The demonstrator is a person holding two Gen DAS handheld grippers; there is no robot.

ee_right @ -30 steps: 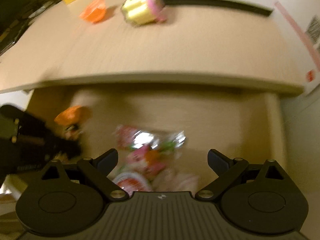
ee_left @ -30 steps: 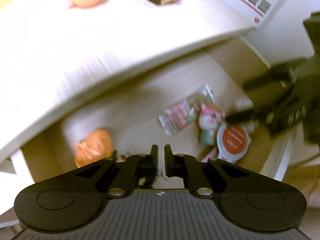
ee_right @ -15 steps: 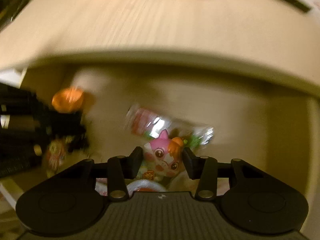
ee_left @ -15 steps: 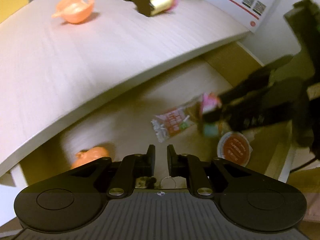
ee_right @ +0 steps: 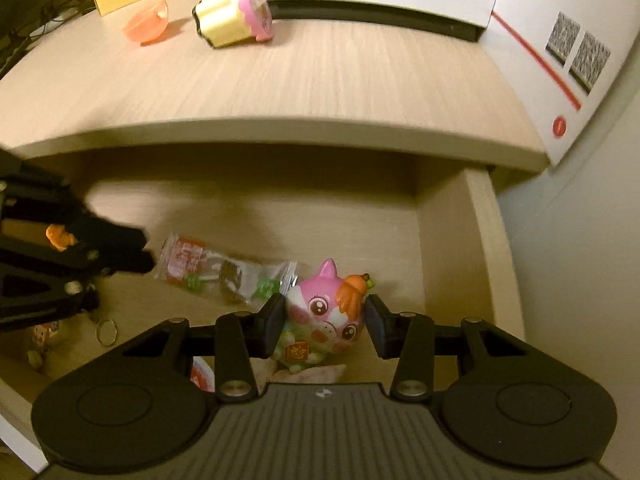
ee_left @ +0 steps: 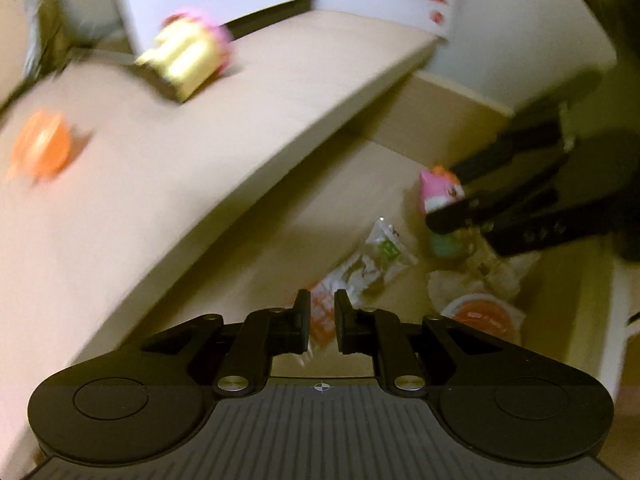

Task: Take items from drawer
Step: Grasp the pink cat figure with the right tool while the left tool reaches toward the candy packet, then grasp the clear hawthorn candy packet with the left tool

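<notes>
**Pink toy gripped, drawer still half full**

Your right gripper [ee_right: 325, 330] has its jaws clamped on the pink cat-faced toy [ee_right: 326, 322], which sits low in the open drawer [ee_right: 456, 256], near its right wall and not yet lifted clear. Two items already lie up on the bench [ee_right: 280, 92]: an orange shell-shaped piece [ee_right: 147, 26] and a yellow-and-pink cup [ee_right: 234, 14] tipped on its side, so the job looks partly done.

Plenty is left below. A clear snack packet [ee_right: 216, 266] lies just beside the toy, a round red-lidded tub [ee_left: 482, 314] sits by the front wall, and a small orange figure [ee_right: 58, 236] shows behind your left gripper [ee_left: 322, 322]. That gripper hovers over the packet with its jaws a narrow gap apart and nothing pinched between them.

The bench edge overhangs the back of the drawer, so the toy probably needs to rise toward you before swinging up. A white carton [ee_right: 552, 52] crowds the bench's right end, and a key ring [ee_right: 106, 330] lies loose at the left.
</notes>
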